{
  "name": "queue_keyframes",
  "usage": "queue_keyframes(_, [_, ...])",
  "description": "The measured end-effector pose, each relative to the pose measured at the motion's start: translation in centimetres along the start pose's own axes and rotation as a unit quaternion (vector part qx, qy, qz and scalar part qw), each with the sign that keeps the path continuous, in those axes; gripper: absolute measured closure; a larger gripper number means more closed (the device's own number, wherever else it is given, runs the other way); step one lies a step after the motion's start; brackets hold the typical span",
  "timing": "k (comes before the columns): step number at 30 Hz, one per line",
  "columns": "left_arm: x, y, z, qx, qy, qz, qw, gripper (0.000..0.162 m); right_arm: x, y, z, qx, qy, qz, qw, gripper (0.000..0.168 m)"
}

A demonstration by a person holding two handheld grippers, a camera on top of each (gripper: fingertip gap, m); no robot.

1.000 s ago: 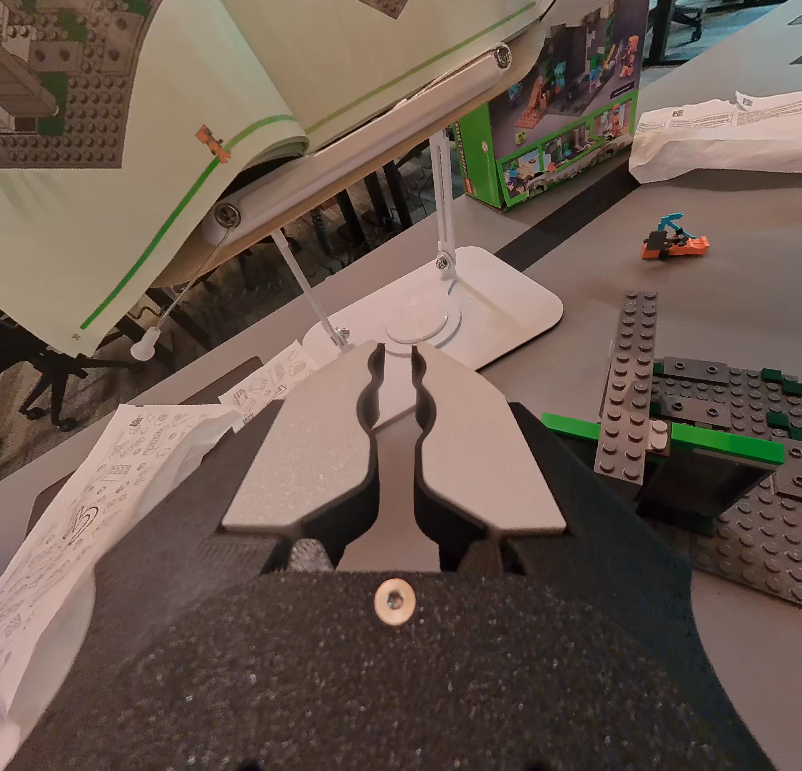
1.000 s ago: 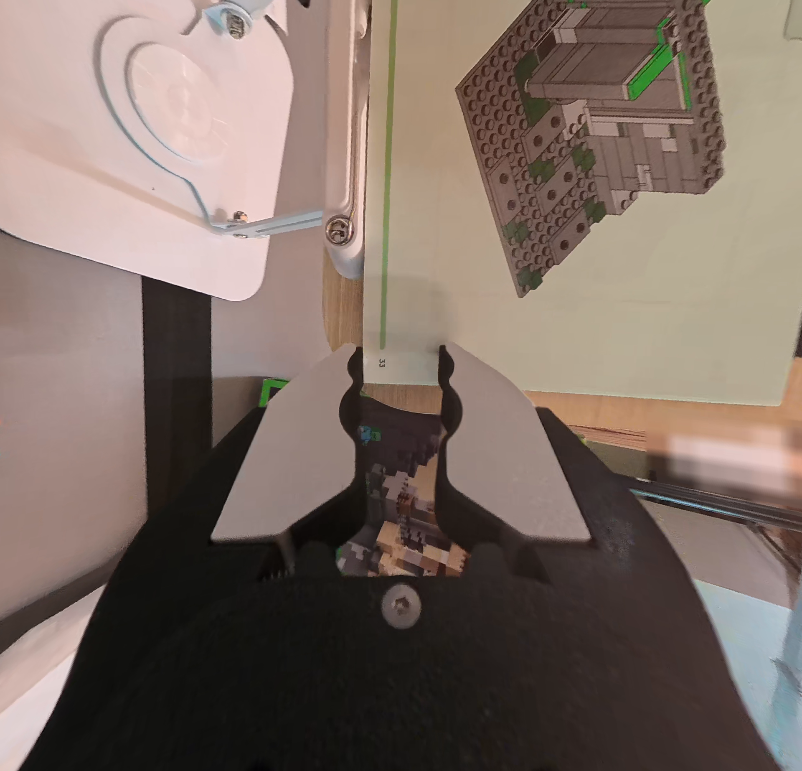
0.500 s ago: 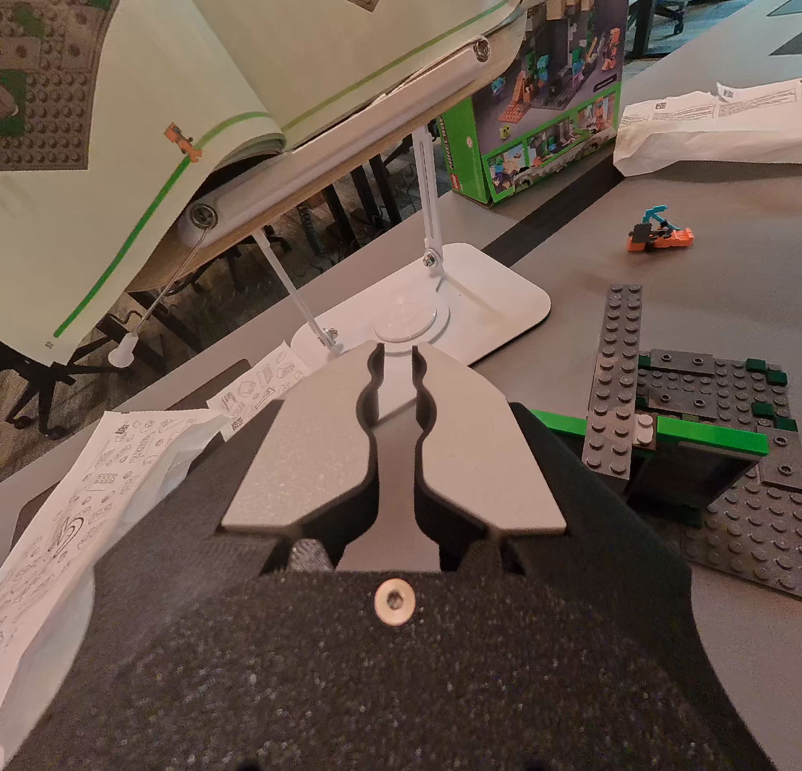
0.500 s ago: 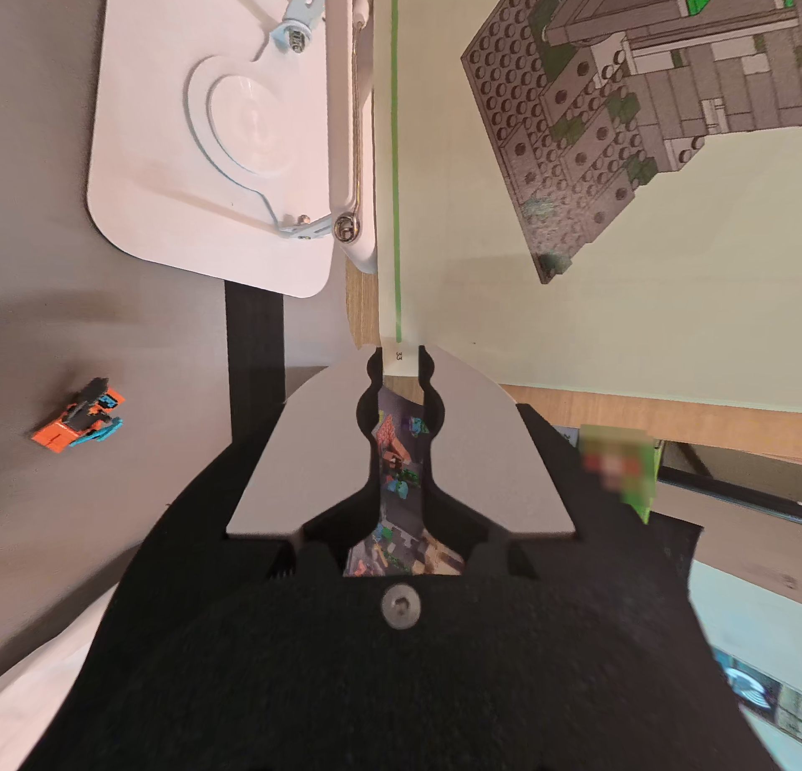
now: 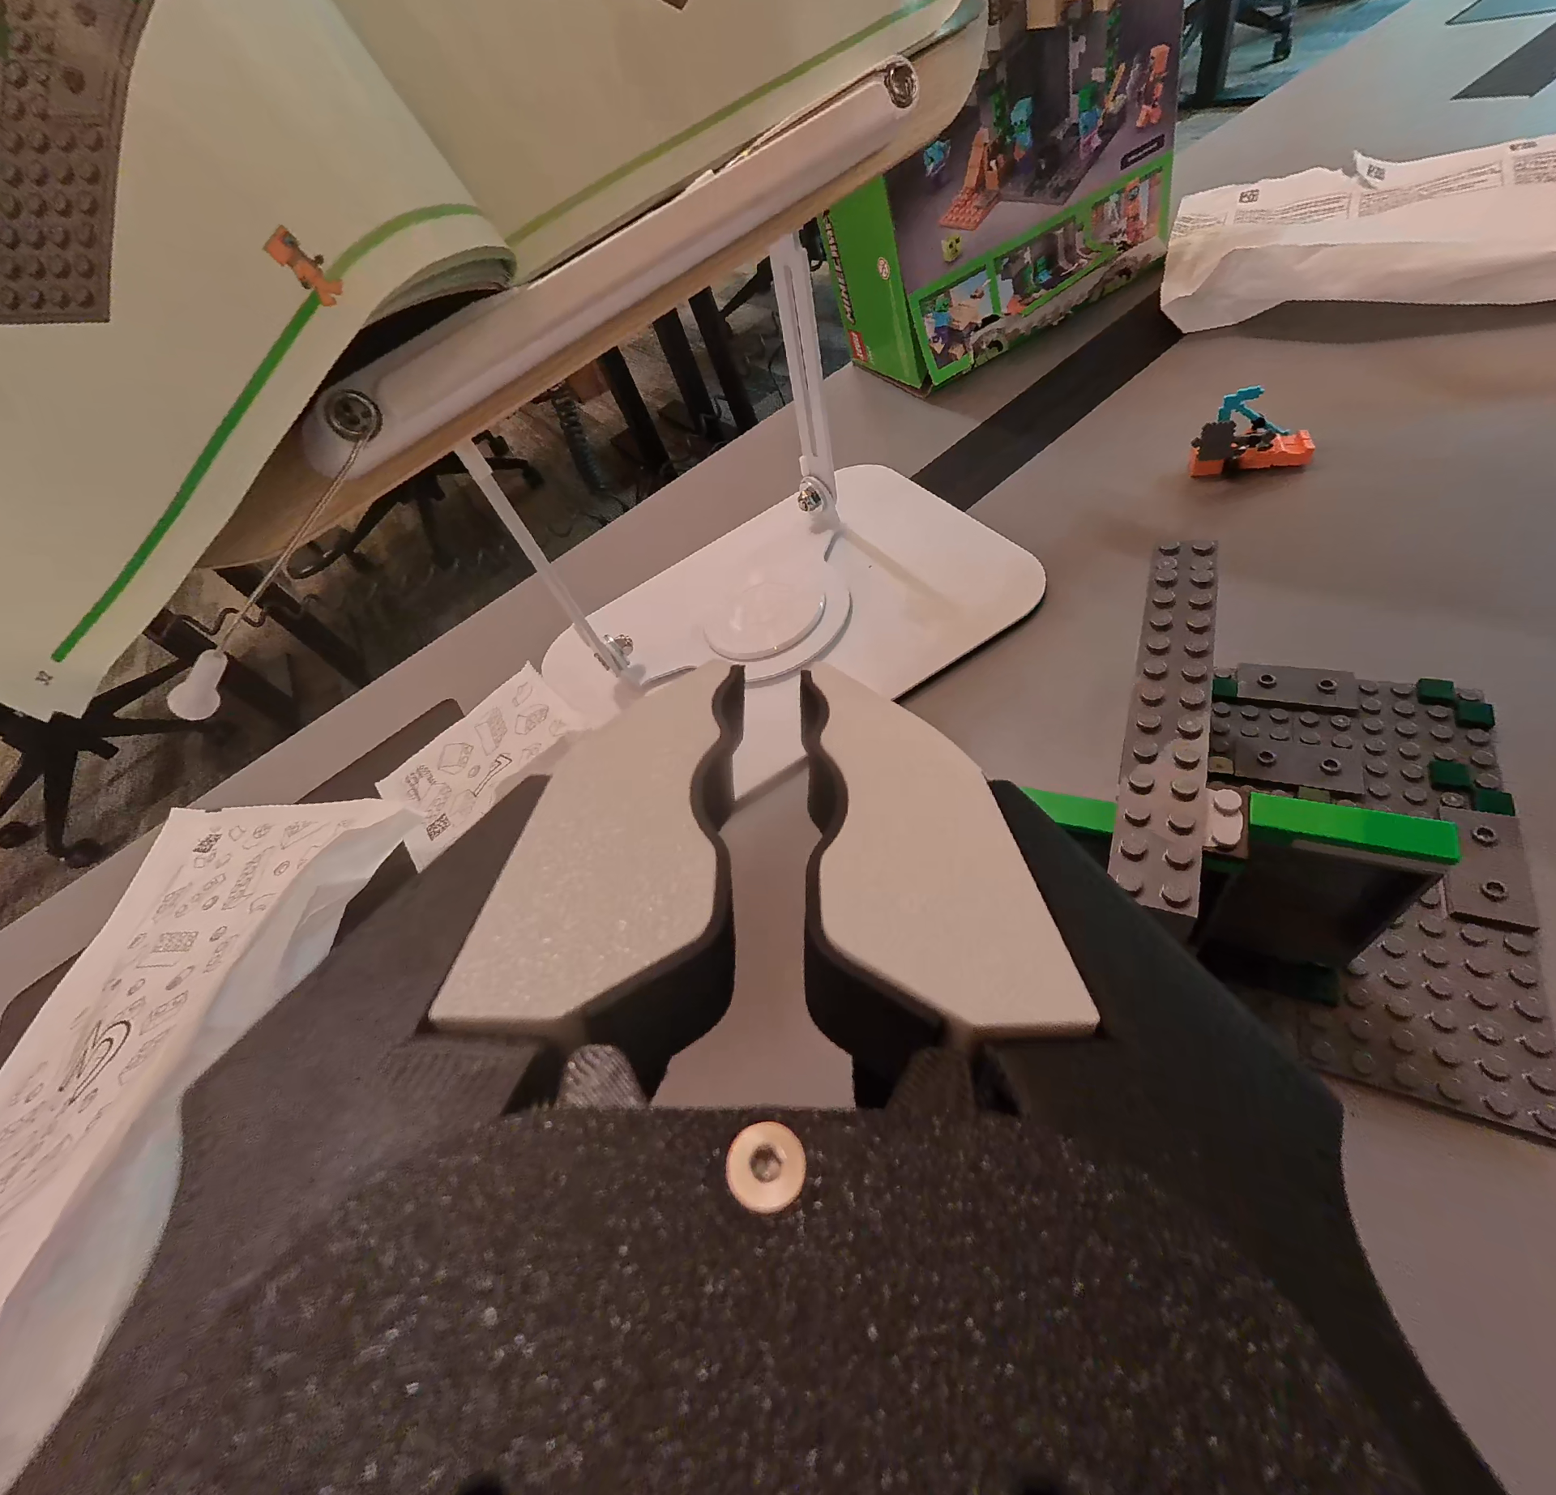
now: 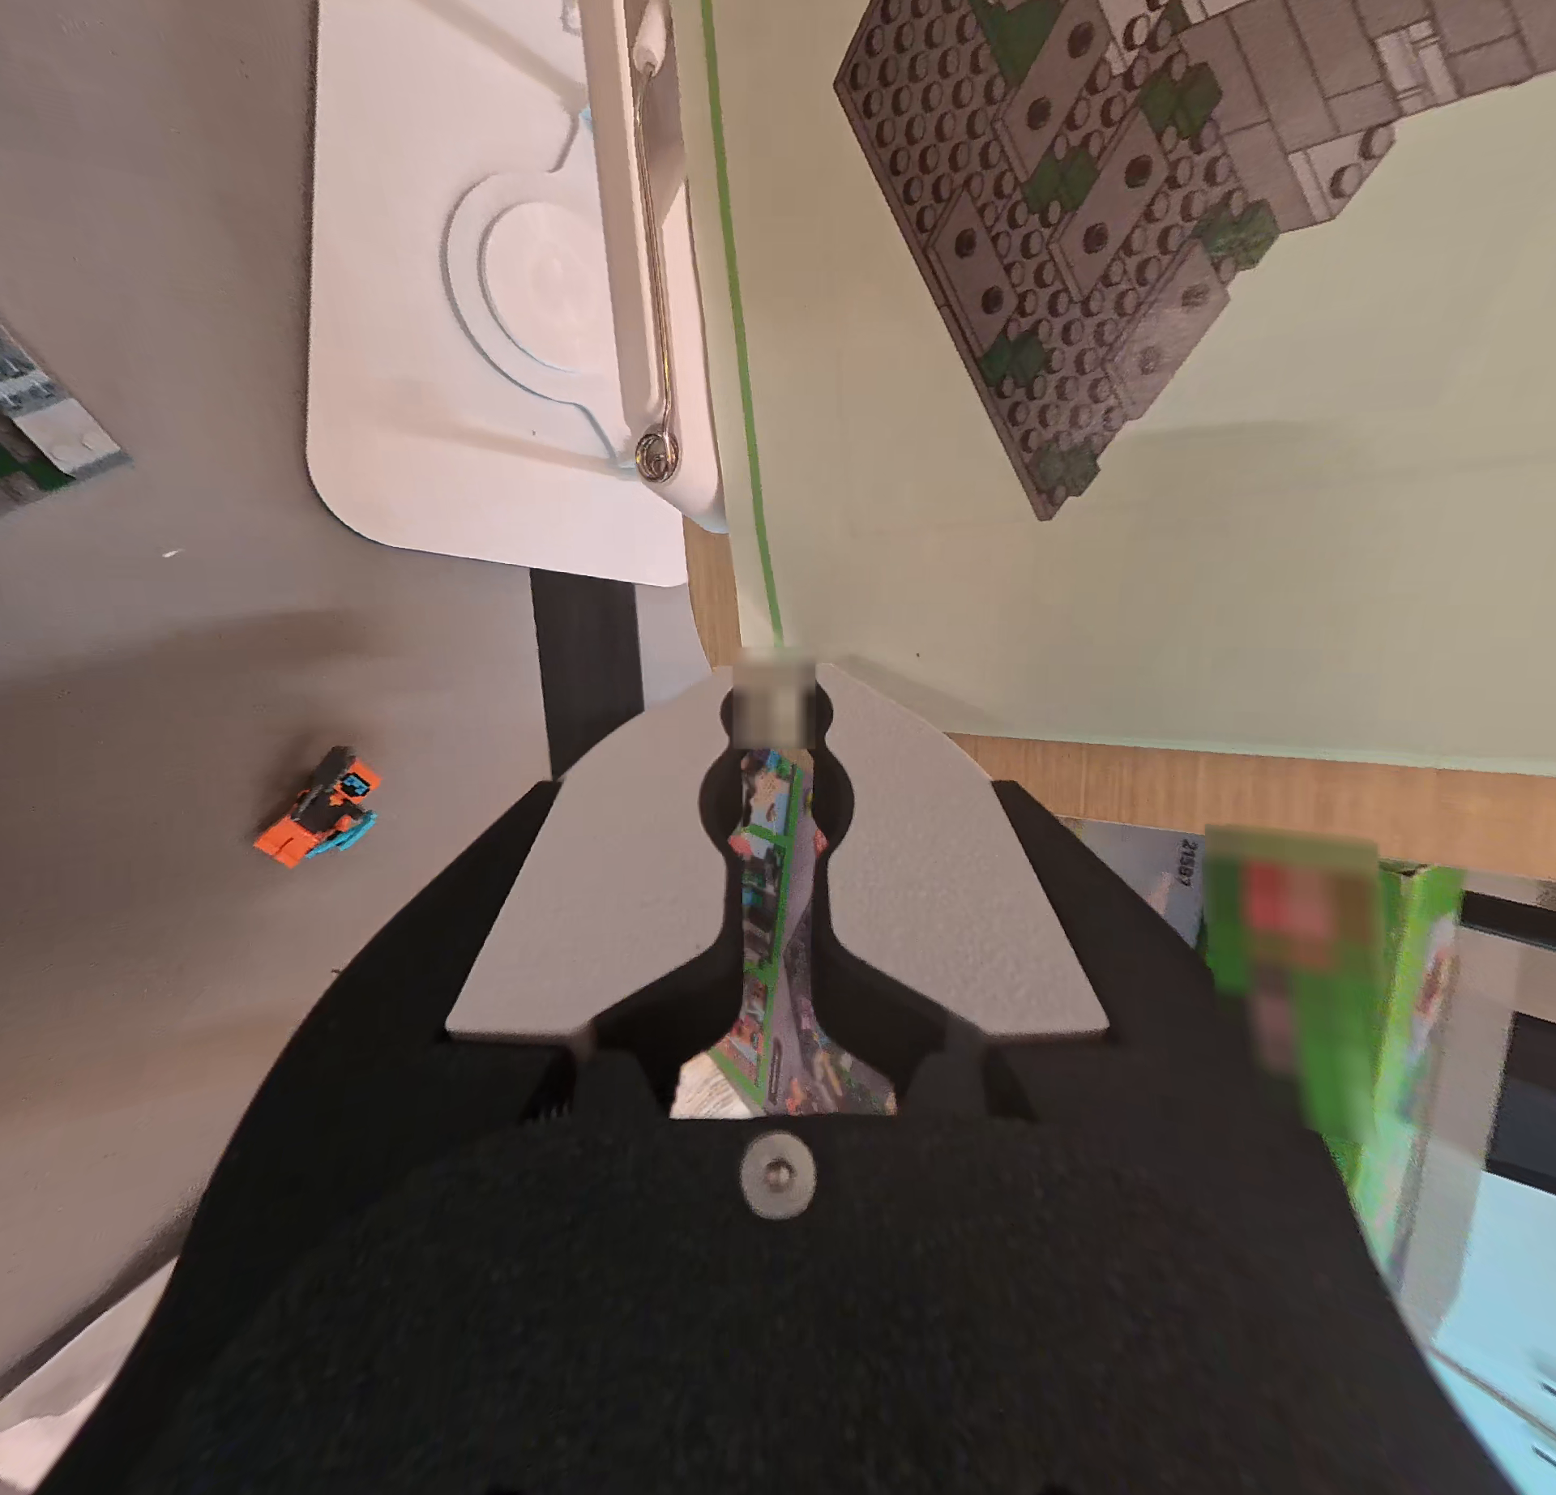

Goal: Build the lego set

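Observation:
The open instruction booklet point(image 6: 926, 528) rests on a white stand point(image 6: 421, 276) and shows a grey build. My right gripper point(image 6: 775, 680) is closed on the lower corner of the booklet's page. In the left wrist view my left gripper point(image 5: 770, 684) is shut and empty, above the table in front of the stand's base point(image 5: 884, 596) and under the booklet point(image 5: 421, 108). The part-built model lies to its right: a dark grey baseplate point(image 5: 1431, 1008), a green beam point(image 5: 1347, 832) and a long grey plate point(image 5: 1174, 697) laid across it.
A small orange and teal lego piece point(image 5: 1246, 453) lies on the grey table, also in the right wrist view point(image 6: 324, 810). The green set box point(image 5: 1036, 217) stands behind the stand. White paper bags lie at far right point(image 5: 1364, 234) and near left point(image 5: 126, 991). My hands' fingertips stand some 25 centimetres from each other. The long grey plate point(image 5: 1174, 697) is about 10 centimetres from my left fingertips.
My right gripper's jaws have narrowed from wide open onto the page corner, and it has shifted so the stand's base and orange piece show. The left gripper has drifted slightly back.

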State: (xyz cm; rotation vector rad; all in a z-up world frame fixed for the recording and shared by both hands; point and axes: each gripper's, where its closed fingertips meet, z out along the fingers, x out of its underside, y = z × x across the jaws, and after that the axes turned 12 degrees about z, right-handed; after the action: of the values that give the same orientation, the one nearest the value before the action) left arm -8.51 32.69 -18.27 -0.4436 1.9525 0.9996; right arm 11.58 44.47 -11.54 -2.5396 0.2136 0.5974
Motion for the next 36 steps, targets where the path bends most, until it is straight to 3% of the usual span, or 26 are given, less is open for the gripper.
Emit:
queue_keyframes(16, [0.2, -0.1, -0.1, 0.003, -0.003, -0.004, 1.000, 0.149, 0.1, 0.0, 0.0, -0.019, 0.016, 0.013, 1.000, 0.158])
queue_keyframes(20, [0.2, 0.1, -0.2, 0.001, -0.003, -0.004, 1.000, 0.149, 0.6, -0.5, 0.1, 0.036, 0.021, -0.050, 0.998, 0.166])
queue_keyframes(36, [0.4, 0.1, -0.3, 0.001, -0.001, -0.004, 1.000, 0.150, 0.4, -0.2, 0.2, 0.208, -0.034, -0.194, 0.958, 0.148])
